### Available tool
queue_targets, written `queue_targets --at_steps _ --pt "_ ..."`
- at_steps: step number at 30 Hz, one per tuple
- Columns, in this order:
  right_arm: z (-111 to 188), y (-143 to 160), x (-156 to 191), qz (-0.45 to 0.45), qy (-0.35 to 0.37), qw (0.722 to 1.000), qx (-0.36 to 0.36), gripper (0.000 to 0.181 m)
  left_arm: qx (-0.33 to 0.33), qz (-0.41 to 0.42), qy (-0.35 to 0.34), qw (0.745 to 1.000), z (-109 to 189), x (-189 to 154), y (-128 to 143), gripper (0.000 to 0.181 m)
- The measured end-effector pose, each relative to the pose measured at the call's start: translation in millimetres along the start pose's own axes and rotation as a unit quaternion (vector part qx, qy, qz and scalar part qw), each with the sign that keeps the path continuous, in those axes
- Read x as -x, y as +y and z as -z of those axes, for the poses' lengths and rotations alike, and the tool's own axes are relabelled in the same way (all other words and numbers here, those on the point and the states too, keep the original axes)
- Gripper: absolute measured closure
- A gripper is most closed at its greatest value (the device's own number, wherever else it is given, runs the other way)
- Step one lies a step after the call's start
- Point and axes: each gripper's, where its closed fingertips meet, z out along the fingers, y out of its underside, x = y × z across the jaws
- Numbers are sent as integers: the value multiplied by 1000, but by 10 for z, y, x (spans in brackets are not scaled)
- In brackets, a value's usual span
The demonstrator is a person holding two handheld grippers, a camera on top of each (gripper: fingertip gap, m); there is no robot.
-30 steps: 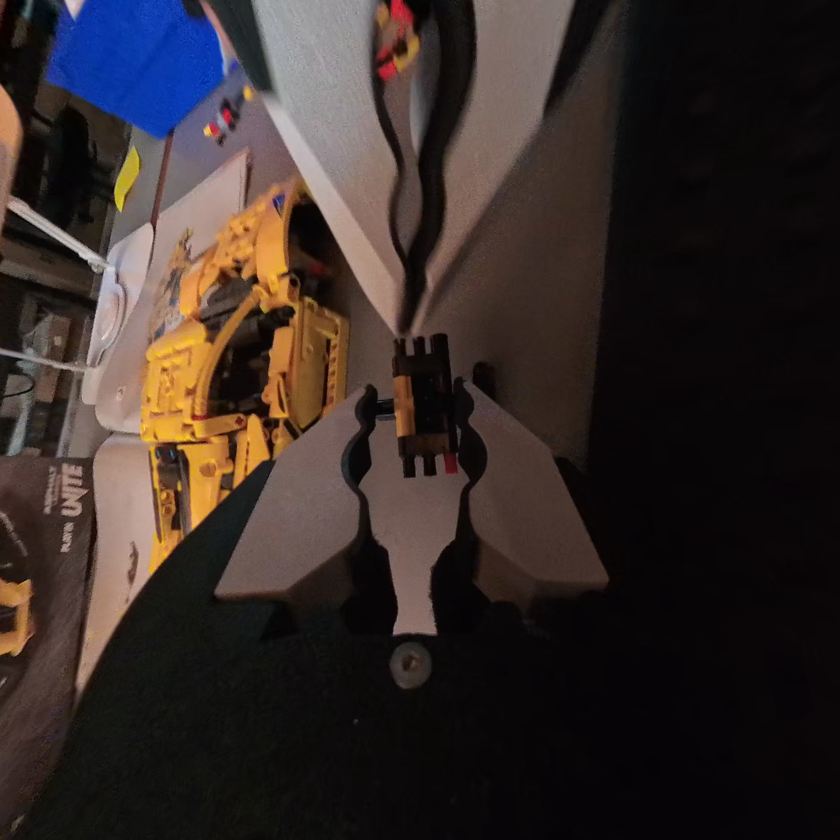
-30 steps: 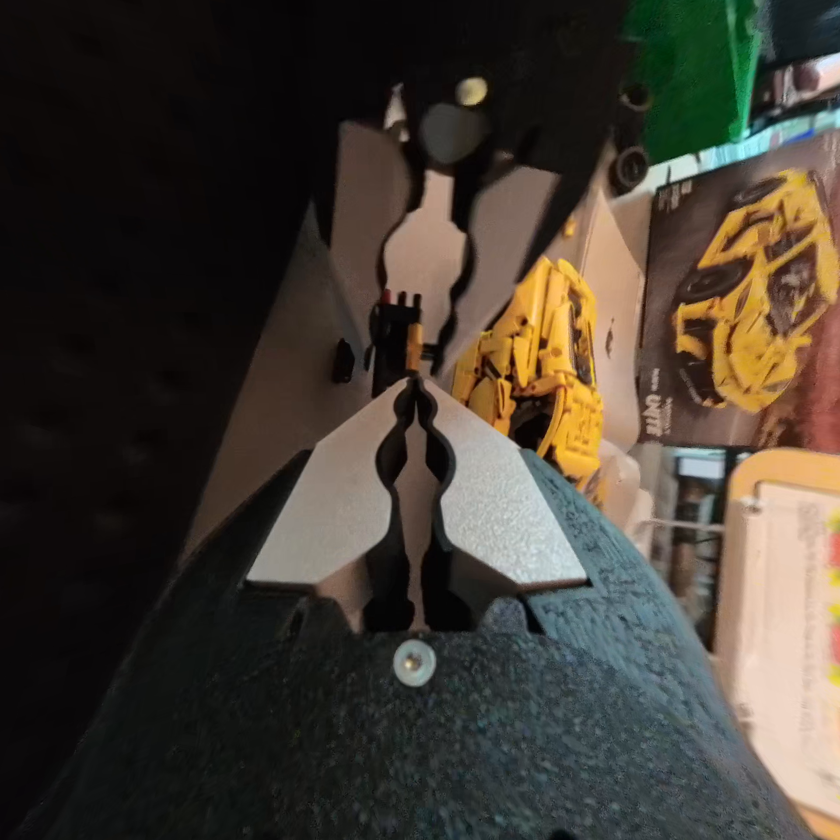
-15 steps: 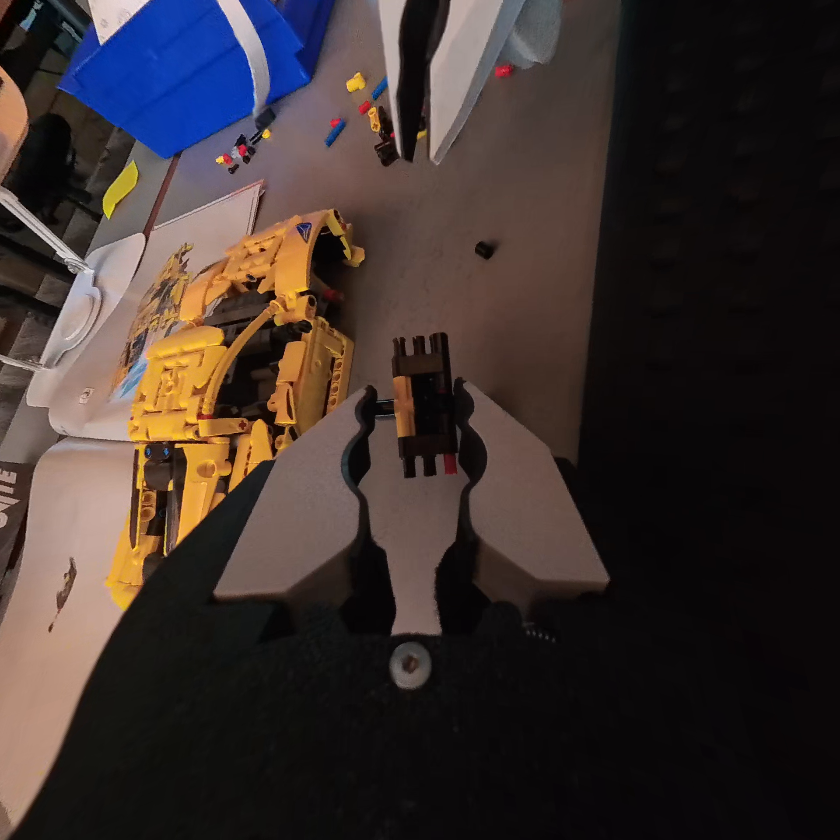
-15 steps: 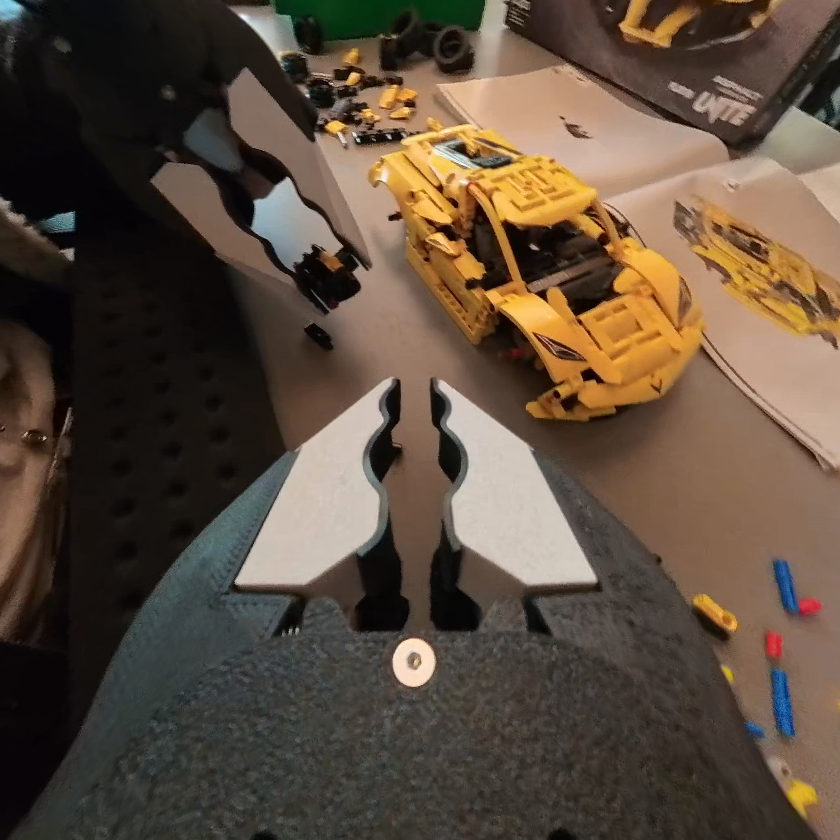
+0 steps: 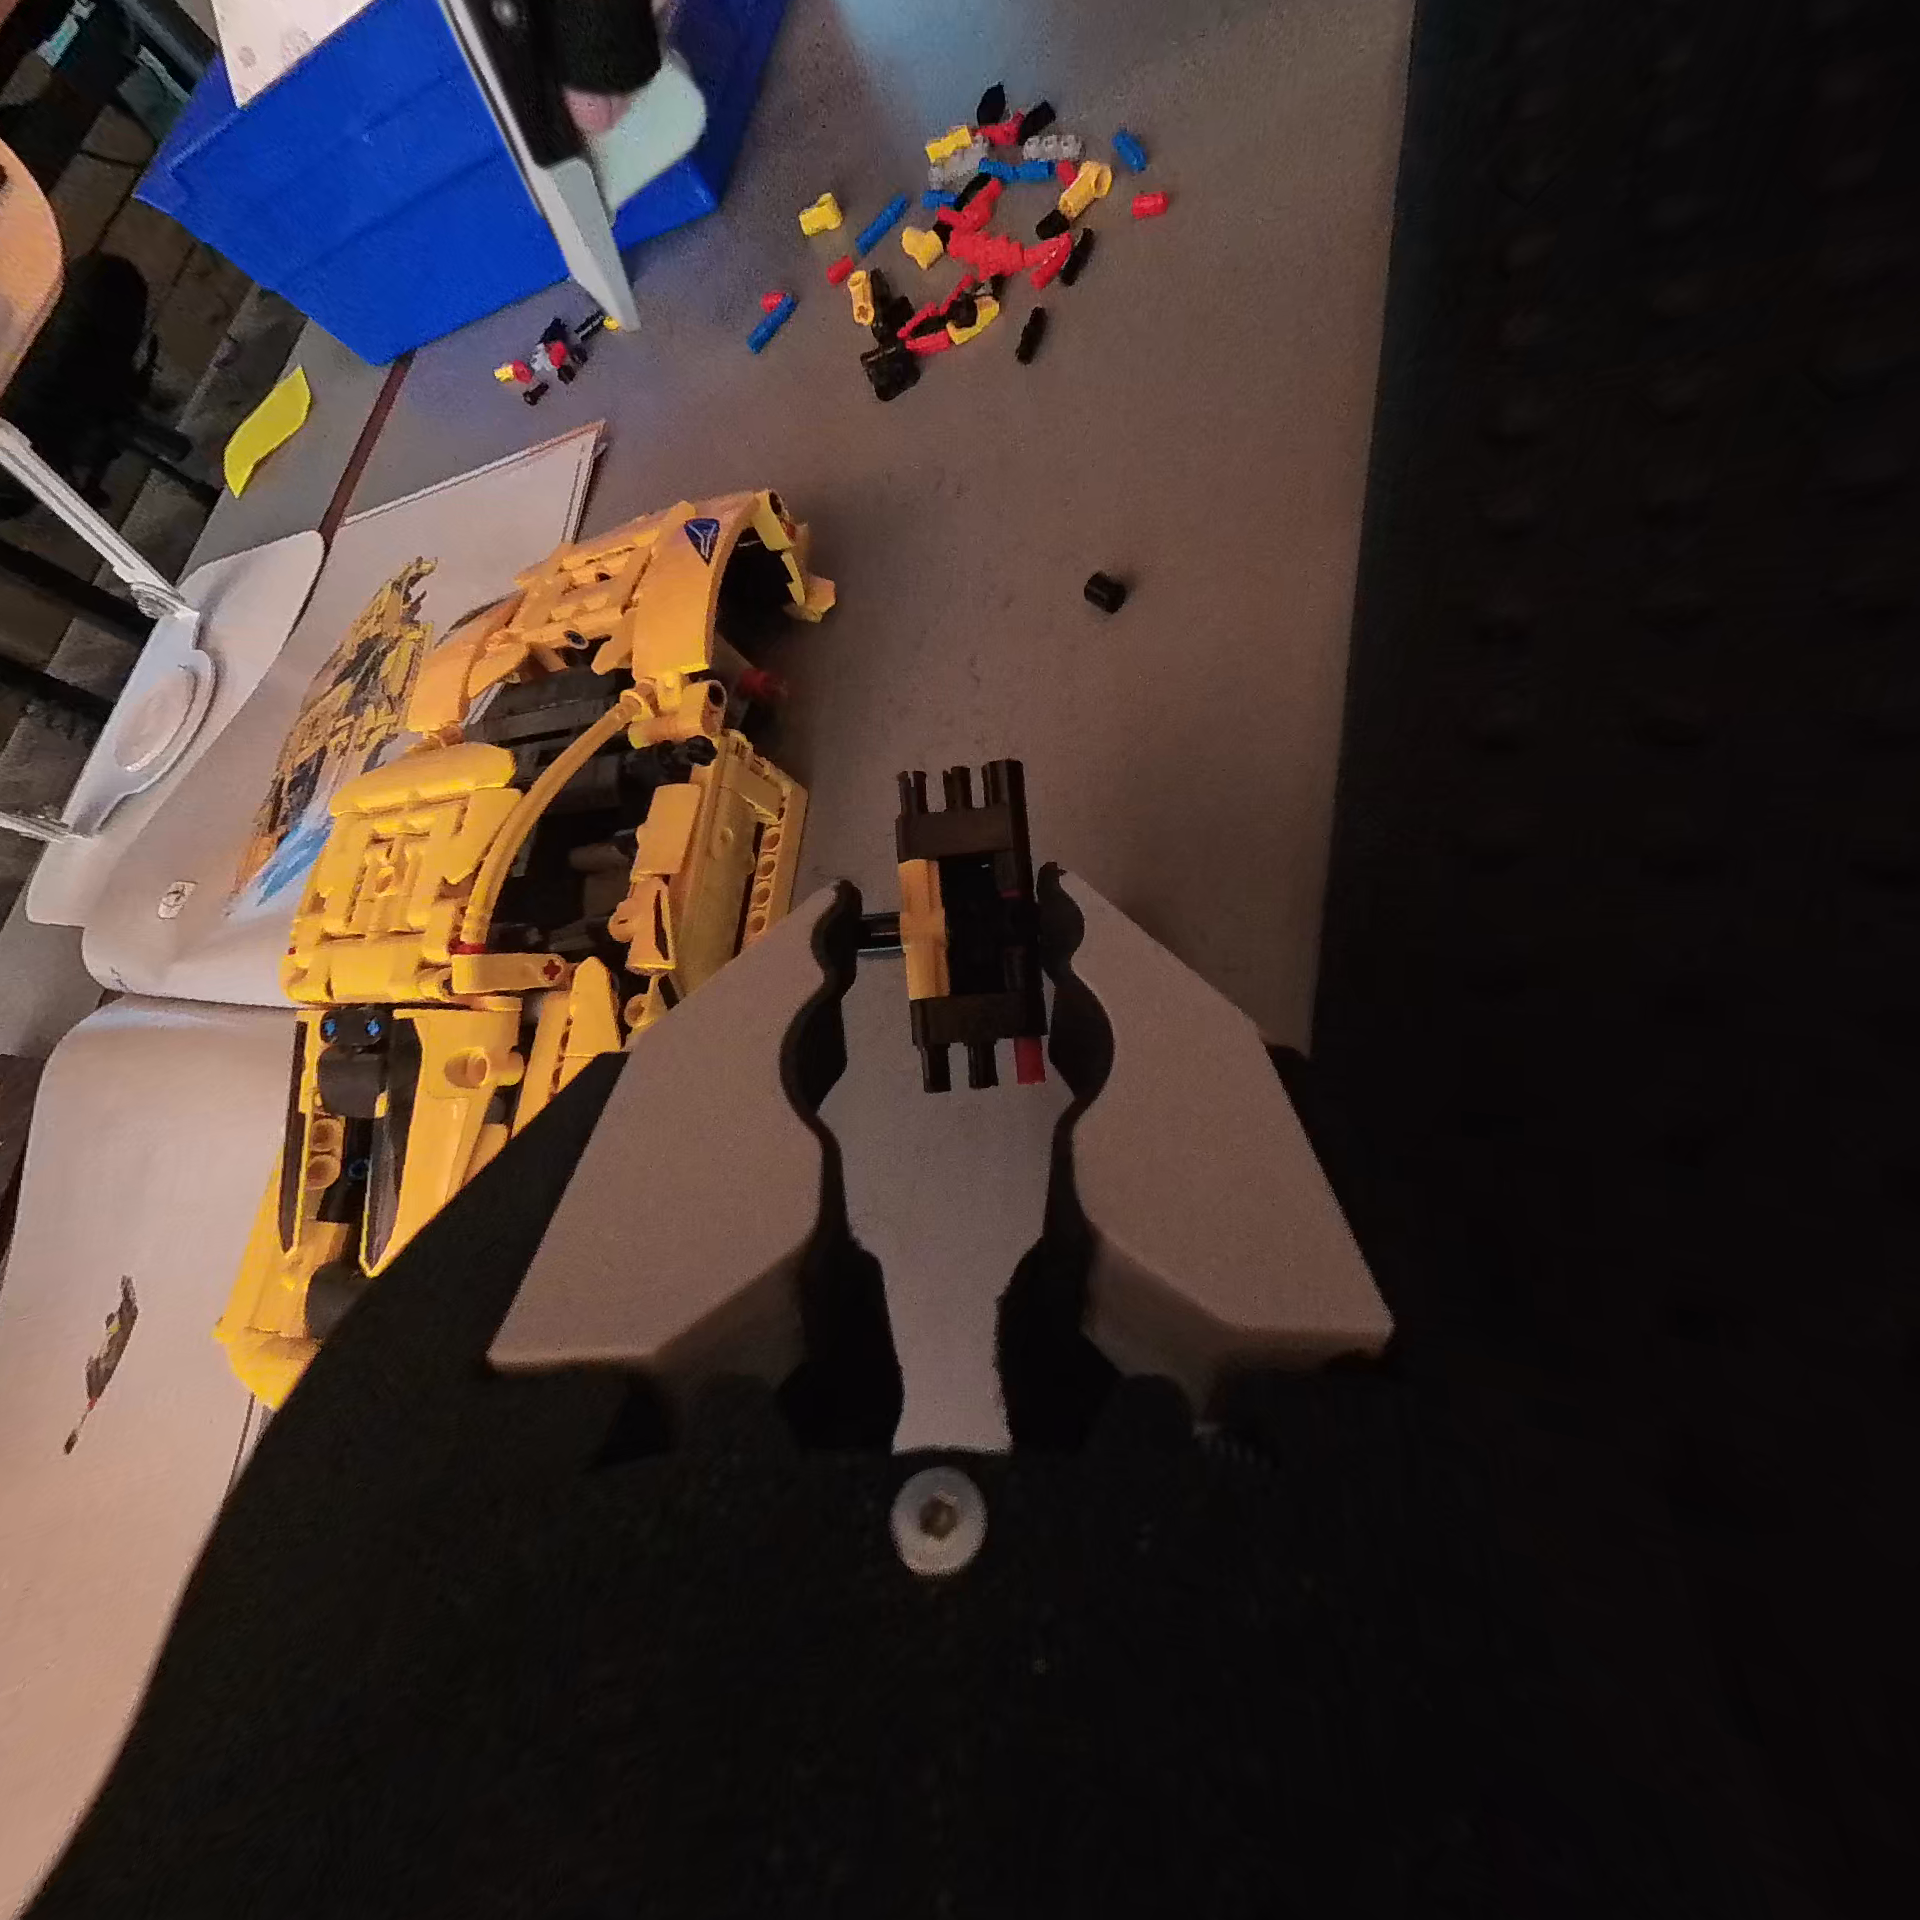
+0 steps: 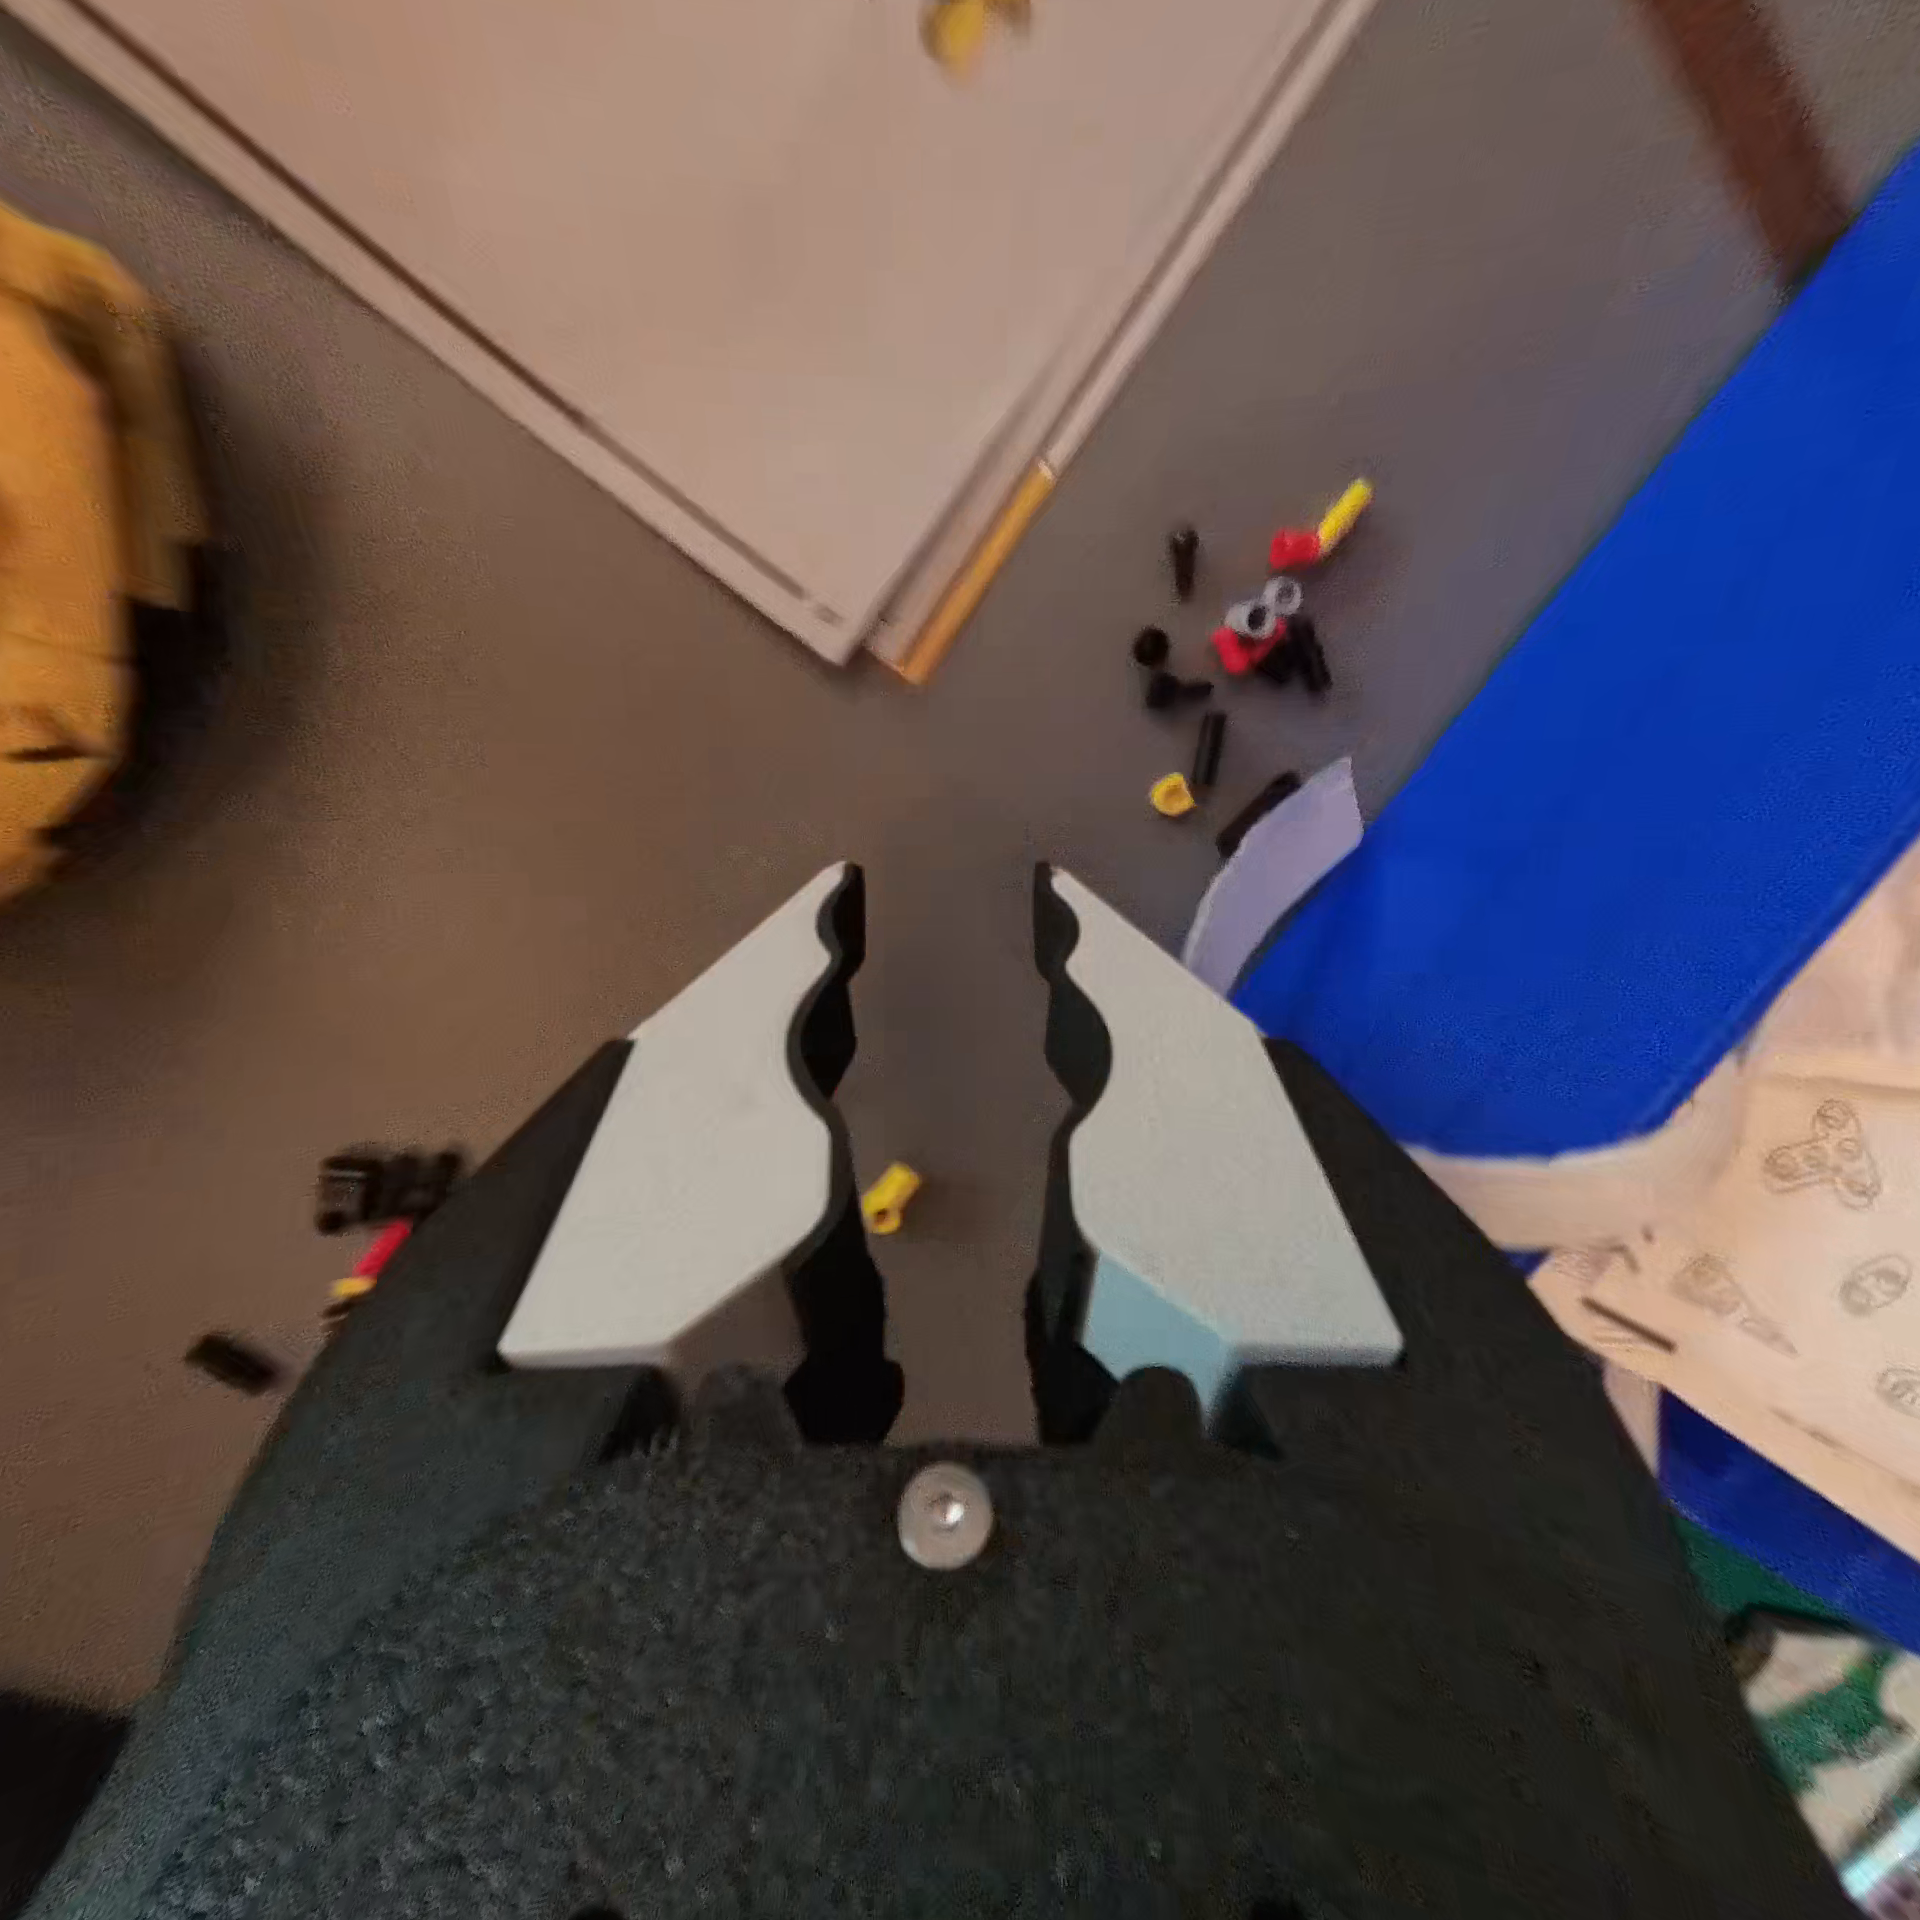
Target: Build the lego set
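My left gripper [image 5: 951, 899] is shut on a small black and yellow lego assembly [image 5: 971, 925] with a red pin end, held above the grey table [image 5: 1195, 727]. The partly built yellow lego car [image 5: 499, 904] lies to its left on open instruction booklets [image 5: 125, 1195]. My right gripper [image 6: 948, 883] is open and empty, pointing down at the table near a small cluster of black, red and yellow pieces [image 6: 1236, 644]. It shows far off in the left wrist view [image 5: 597, 260] by the blue bin [image 5: 384, 197]. The car's edge [image 6: 62, 540] shows blurred at left.
A pile of loose red, blue, yellow and black pieces [image 5: 977, 239] lies at the far side. A single black piece [image 5: 1104, 590] lies alone. A dark perforated mat [image 5: 1662, 727] borders the table on the right. A booklet corner [image 6: 727, 312], a blue bin [image 6: 1610, 727] and a yellow piece [image 6: 890, 1197] lie near my right gripper. There is about 30 centimetres between the tips of the two grippers. The yellow piece [image 6: 890, 1197] is about 8 centimetres from my right fingertips. My left wrist view [image 5: 814, 211] looks at it from another angle.
My right gripper has pulled away from the held assembly, opened wider and swung over to the small pieces by the blue bin. My left gripper keeps hold of the assembly, nearly still.
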Motion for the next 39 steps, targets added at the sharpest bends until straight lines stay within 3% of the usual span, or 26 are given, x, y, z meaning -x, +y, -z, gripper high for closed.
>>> queue_targets --at_steps 2,6,9,14,19,27,39 --pt "-79 77 -170 11 16 999 38 159 -1 0 1 1000 2 -1 -1 146" --pt "-72 95 -442 44 105 990 85 147 -6 -2 5 1000 13 -15 -21 146" --pt "-42 44 -572 62 162 978 114 152 -16 3 8 1000 38 -18 -51 146" --pt "-124 64 -663 -26 138 980 139 149 -36 29 19 999 92 -5 -87 146" --pt "-132 -29 -703 -168 131 973 83 152 -54 44 35 997 132 -21 -139 146" --pt "-201 0 -808 -286 151 945 42 162 -84 65 61 993 230 -64 -213 146" --pt "-282 115 -773 -309 146 935 90 155 -96 75 78 990 288 -91 -230 146"
